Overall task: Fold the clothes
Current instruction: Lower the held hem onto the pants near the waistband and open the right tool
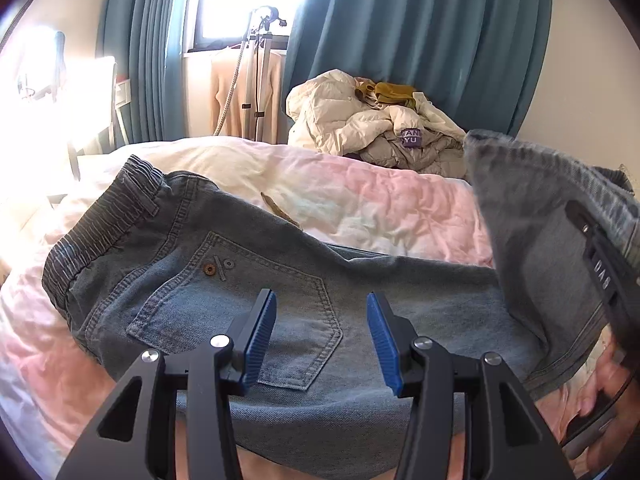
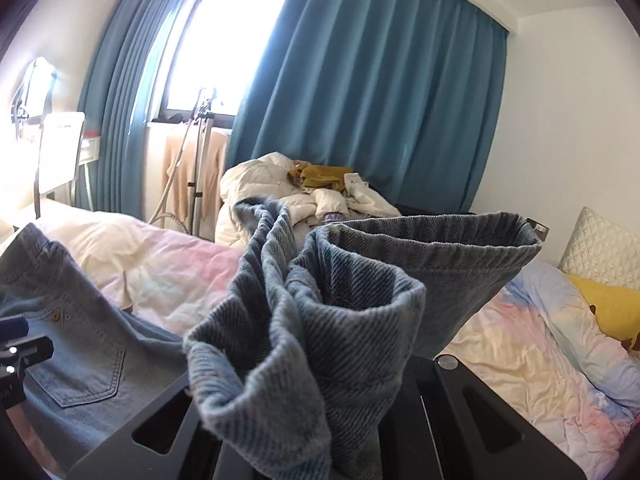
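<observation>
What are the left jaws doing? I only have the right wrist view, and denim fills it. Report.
Observer: Left gripper is open, with nothing between its jaws.
Operator: Say what's under it.
Observer: The back pocket of the jeans, flat on the bed.
Operator: Give me the waistband.
Observer: Waistband is elastic and bunched, at the left end on the bed.

open stretch of pink quilted bedspread beyond the faded blue denim jeans, heaped cream puffer jacket behind
</observation>
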`<state>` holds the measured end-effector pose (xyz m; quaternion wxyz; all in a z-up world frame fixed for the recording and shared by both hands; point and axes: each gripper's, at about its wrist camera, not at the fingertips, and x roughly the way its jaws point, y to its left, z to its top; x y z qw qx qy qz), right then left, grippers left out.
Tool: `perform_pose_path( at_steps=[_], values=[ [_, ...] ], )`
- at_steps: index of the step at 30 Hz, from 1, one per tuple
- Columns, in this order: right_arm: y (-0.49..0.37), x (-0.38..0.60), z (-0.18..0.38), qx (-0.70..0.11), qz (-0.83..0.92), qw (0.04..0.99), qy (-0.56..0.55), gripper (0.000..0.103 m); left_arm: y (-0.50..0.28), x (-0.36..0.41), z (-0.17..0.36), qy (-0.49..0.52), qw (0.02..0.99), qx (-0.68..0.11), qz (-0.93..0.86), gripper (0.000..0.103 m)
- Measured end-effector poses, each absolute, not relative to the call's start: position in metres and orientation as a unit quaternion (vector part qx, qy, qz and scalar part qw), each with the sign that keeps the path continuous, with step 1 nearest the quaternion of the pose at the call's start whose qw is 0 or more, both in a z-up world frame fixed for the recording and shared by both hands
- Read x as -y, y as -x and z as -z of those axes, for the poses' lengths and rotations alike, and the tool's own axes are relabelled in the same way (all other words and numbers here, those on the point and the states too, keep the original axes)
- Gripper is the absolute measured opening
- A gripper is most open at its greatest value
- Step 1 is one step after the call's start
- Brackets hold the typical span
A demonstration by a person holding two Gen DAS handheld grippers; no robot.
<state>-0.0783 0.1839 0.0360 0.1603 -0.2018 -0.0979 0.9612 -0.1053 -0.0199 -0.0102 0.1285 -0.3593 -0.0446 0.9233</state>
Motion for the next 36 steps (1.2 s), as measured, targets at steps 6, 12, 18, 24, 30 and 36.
perform_pose_path(
  at_steps=[6, 12, 18, 24, 30, 36],
  values=[
    [0.096, -0.136, 0.02, 0.124, -0.953, 0.121, 0.25, 0.003, 0.113, 0.029, 0.014, 0.367, 0.127, 0.064, -0.919, 0.049],
    [0.102, -0.116, 0.072, 0.161, -0.928, 0.061, 0.33, 0.004, 0.119, 0.033, 0.019, 0.373, 0.129, 0.082, -0.915, 0.048],
    [0.093, -0.121, 0.104, 0.156, -0.912, 0.003, 0.379, 0.01, 0.126, 0.025, 0.029, 0.384, 0.138, 0.088, -0.909, 0.048],
    [0.081, -0.127, 0.093, 0.09, -0.896, -0.088, 0.427, 0.042, 0.13, 0.017, 0.038, 0.396, 0.146, 0.088, -0.902, 0.048],
    [0.039, -0.152, 0.062, 0.009, -0.878, -0.163, 0.45, 0.053, 0.122, 0.012, 0.035, 0.382, 0.164, 0.082, -0.906, 0.048],
    [0.009, -0.229, 0.034, -0.116, -0.891, -0.143, 0.415, 0.054, 0.109, -0.006, 0.032, 0.374, 0.205, 0.065, -0.902, 0.048]
  ],
)
